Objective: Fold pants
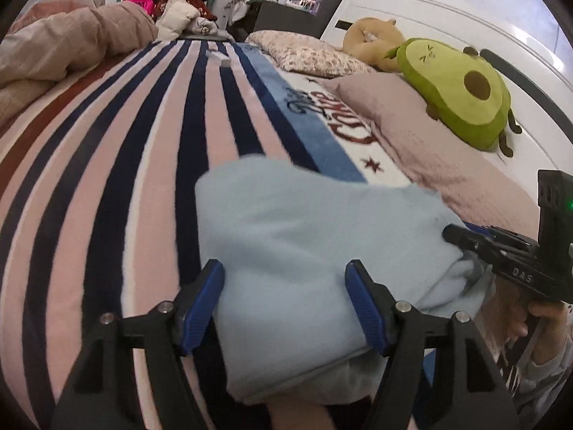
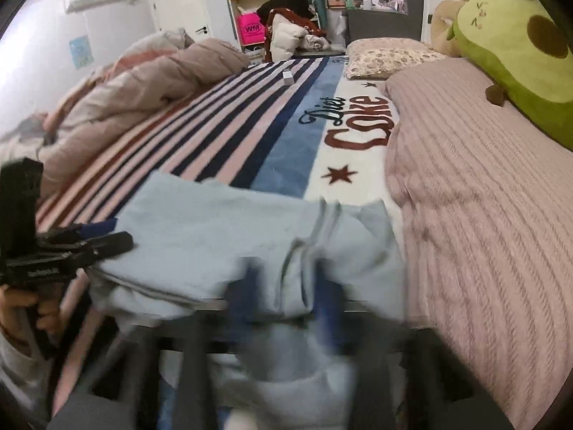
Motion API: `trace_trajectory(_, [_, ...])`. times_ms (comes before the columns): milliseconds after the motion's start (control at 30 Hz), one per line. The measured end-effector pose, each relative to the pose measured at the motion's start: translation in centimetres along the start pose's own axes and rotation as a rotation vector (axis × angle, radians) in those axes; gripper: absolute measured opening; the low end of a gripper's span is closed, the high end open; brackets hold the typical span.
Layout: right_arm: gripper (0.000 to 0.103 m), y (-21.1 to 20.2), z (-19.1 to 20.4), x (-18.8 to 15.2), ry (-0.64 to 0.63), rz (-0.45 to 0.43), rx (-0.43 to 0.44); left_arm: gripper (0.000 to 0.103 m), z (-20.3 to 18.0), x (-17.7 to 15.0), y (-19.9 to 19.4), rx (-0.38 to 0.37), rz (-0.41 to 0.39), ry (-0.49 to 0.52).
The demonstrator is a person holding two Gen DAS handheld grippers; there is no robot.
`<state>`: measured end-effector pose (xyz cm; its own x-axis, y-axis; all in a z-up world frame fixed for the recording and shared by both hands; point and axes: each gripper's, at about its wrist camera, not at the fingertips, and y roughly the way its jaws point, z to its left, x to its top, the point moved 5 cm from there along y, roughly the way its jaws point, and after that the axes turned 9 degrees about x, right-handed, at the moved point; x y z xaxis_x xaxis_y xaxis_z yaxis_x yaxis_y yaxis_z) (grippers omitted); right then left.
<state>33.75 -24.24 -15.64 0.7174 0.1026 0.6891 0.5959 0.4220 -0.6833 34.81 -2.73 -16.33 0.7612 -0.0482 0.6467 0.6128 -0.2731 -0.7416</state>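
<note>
Light blue pants (image 1: pixel 304 236) lie folded in a thick stack on the striped bed blanket (image 1: pixel 107 165); they also show in the right wrist view (image 2: pixel 215 236). My left gripper (image 1: pixel 284 297) is open, its blue pads (image 1: pixel 200 304) set apart on either side of the near end of the stack. My right gripper (image 2: pixel 286 286) is blurred by motion; cloth sits between its blue fingers (image 2: pixel 324 304), and I cannot tell how far they are closed. It shows from the side in the left wrist view (image 1: pixel 454 234), at the stack's right edge.
A pink pillow (image 2: pixel 483 215) lies right of the pants with an avocado plush (image 1: pixel 458 89) on it. A bunched beige duvet (image 2: pixel 143 82) lies at the far left. A small white box (image 2: pixel 287 78) sits far up the blanket.
</note>
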Motion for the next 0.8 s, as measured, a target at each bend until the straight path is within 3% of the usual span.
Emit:
trace_trajectory(300, [0.009, -3.1, 0.7, -2.5, -0.036, -0.008, -0.028, 0.069, -1.3, -0.9, -1.3, -0.04, -0.019, 0.07])
trace_trajectory(433, [0.016, -3.1, 0.5, -2.8, -0.032, 0.015, -0.027, 0.071, -1.3, -0.9, -1.3, -0.031, -0.021, 0.066])
trace_trajectory(533, [0.018, -4.3, -0.1, -2.4, 0.017, -0.032, 0.0, 0.071, -1.3, -0.7, -1.6, -0.033, -0.044, 0.052])
trace_trajectory(600, [0.018, -5.3, -0.4, -2.2, 0.026, -0.054, -0.01, 0.071, -1.6, -0.5, -2.4, -0.075, -0.079, 0.049])
trace_trajectory(700, [0.019, -5.7, -0.4, -2.9, -0.022, 0.001, -0.047, 0.071, -2.8, -0.6, -2.7, -0.126, -0.08, 0.077])
trace_trajectory(800, [0.017, -5.5, -0.1, -4.4, -0.078, 0.091, -0.061, 0.071, -3.7, -1.2, -1.7, -0.052, -0.05, 0.129])
